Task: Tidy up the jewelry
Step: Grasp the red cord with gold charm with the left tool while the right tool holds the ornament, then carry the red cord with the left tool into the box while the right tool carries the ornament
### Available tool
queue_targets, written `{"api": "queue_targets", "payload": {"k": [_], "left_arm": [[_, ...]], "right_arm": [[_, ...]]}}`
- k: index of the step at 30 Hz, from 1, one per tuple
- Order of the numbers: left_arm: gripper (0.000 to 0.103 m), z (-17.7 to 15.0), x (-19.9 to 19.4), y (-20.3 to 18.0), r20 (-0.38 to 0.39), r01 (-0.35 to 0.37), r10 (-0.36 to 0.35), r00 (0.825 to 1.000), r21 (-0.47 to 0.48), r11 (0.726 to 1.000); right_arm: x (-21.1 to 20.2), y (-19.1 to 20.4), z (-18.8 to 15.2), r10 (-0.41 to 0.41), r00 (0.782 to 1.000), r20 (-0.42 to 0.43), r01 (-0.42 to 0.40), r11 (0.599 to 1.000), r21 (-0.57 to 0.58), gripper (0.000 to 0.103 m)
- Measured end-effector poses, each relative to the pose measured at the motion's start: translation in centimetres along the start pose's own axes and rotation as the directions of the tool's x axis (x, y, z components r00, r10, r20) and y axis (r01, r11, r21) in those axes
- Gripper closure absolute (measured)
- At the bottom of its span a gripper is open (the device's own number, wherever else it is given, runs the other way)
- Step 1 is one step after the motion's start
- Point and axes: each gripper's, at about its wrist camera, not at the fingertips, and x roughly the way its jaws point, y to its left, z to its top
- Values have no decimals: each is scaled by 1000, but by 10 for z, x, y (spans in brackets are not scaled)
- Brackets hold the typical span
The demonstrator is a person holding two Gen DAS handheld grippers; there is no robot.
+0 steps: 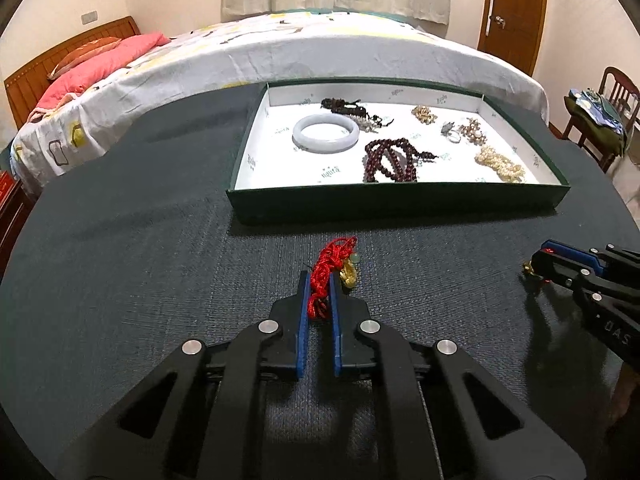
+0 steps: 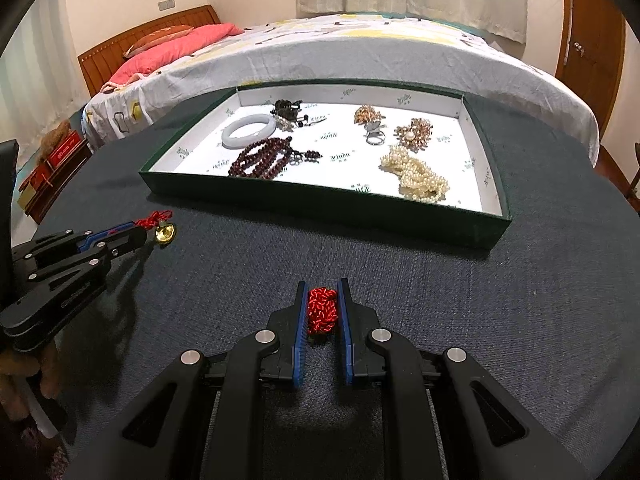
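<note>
Both claws are mine, angled steeply down at the dark table [image 1: 120, 240]. Left claw [image 1: 320, 284] has its blue pads pinched on a red knotted cord [image 1: 322, 276] that lies on the cloth, with a small gold charm [image 1: 349, 276] touching the cord just right of my right pad. From the other camera that same claw [image 2: 136, 236] sits low at the left, the gold bell-like charm [image 2: 165, 234] poking out past its tips. Right claw [image 2: 322, 306] is pressed onto a second bundle of red cord [image 2: 322, 310], held tight between the pads close to the tabletop. Beyond both, well apart from my tips, sits the green tray [image 2: 320, 200] with a pale bangle [image 2: 250, 130], dark red beads [image 2: 260, 160] and pearls [image 2: 416, 176] inside.
</note>
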Motion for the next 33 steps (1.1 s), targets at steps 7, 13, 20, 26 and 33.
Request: {"api": "queue_targets", "payload": {"k": [7, 13, 20, 26, 33], "left_arm": [[94, 4, -15, 2, 34, 2, -2, 999, -7, 1000], [94, 14, -32, 1, 83, 13, -12, 996, -12, 1000], [94, 30, -51, -3, 145, 26, -25, 989, -9, 1000], [94, 47, -60, -5, 191, 24, -24, 981, -1, 1000], [94, 71, -57, -5, 238, 17, -16, 971, -2, 1000]], "right_arm": [[-13, 1, 5, 1, 999, 33, -1, 1000, 1, 88], [-23, 2, 12, 6, 998, 64, -7, 1000, 4, 88], [-36, 6, 27, 13, 994, 111, -13, 1000, -3, 88], [-46, 9, 48, 15, 986, 168, -13, 1000, -16, 88], [-48, 10, 77, 13, 974, 226, -9, 1000, -18, 88]]}}
